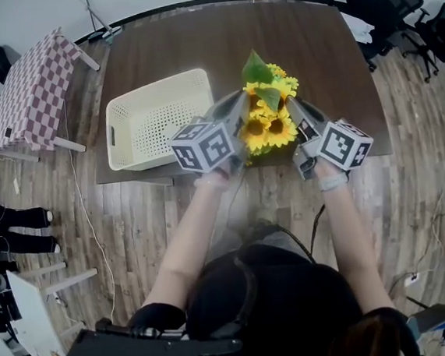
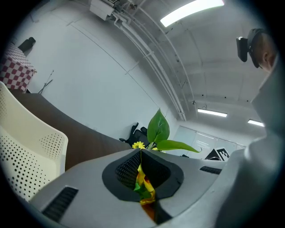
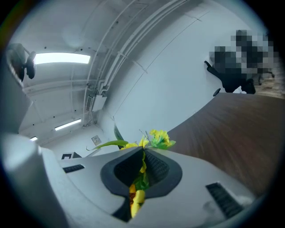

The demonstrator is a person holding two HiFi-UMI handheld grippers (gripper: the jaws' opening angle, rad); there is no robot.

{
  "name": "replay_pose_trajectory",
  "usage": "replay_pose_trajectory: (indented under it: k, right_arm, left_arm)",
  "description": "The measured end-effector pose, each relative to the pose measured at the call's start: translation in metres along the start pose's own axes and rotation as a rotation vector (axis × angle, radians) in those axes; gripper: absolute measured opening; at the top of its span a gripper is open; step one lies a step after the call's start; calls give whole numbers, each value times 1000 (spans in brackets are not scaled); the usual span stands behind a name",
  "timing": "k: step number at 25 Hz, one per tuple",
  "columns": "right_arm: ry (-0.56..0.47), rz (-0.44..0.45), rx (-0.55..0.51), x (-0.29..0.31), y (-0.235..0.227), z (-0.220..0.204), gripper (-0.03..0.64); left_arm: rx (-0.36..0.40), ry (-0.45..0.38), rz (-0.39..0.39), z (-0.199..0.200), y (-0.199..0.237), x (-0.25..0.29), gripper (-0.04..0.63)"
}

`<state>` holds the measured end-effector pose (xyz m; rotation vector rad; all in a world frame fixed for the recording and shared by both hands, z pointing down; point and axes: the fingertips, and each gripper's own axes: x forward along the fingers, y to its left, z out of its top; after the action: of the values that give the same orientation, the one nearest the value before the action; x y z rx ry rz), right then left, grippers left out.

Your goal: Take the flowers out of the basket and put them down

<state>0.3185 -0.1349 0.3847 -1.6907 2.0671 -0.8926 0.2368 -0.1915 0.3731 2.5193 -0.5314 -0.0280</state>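
**Flowers clear of the basket, pinched from both sides**

The flowers hang over the table, with the empty basket at their 9 o'clock. The left gripper and right gripper each have their jaws clamped on petals and leaves, from 9 and 3 o'clock, likely to keep the bunch together. The blooms are yellow and sunflower-like, with broad green leaves at 12 o'clock.
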Motion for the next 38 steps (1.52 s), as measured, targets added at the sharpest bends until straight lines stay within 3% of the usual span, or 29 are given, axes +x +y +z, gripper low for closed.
replay_pose_trajectory:
  k: [6,16,38]
  right_arm:
    - [35,-56,42,-10,-29,-22,5]
    - [84,-71,83,-10,-57,-41,5]
    - [142,-96,137,2,-105,-39,5]
  left_arm:
    - [-30,56,15,-34,6,9,3]
    - [-82,132,51,-72,21,25,3]
    - [-172,168,116,-94,43,62,3]
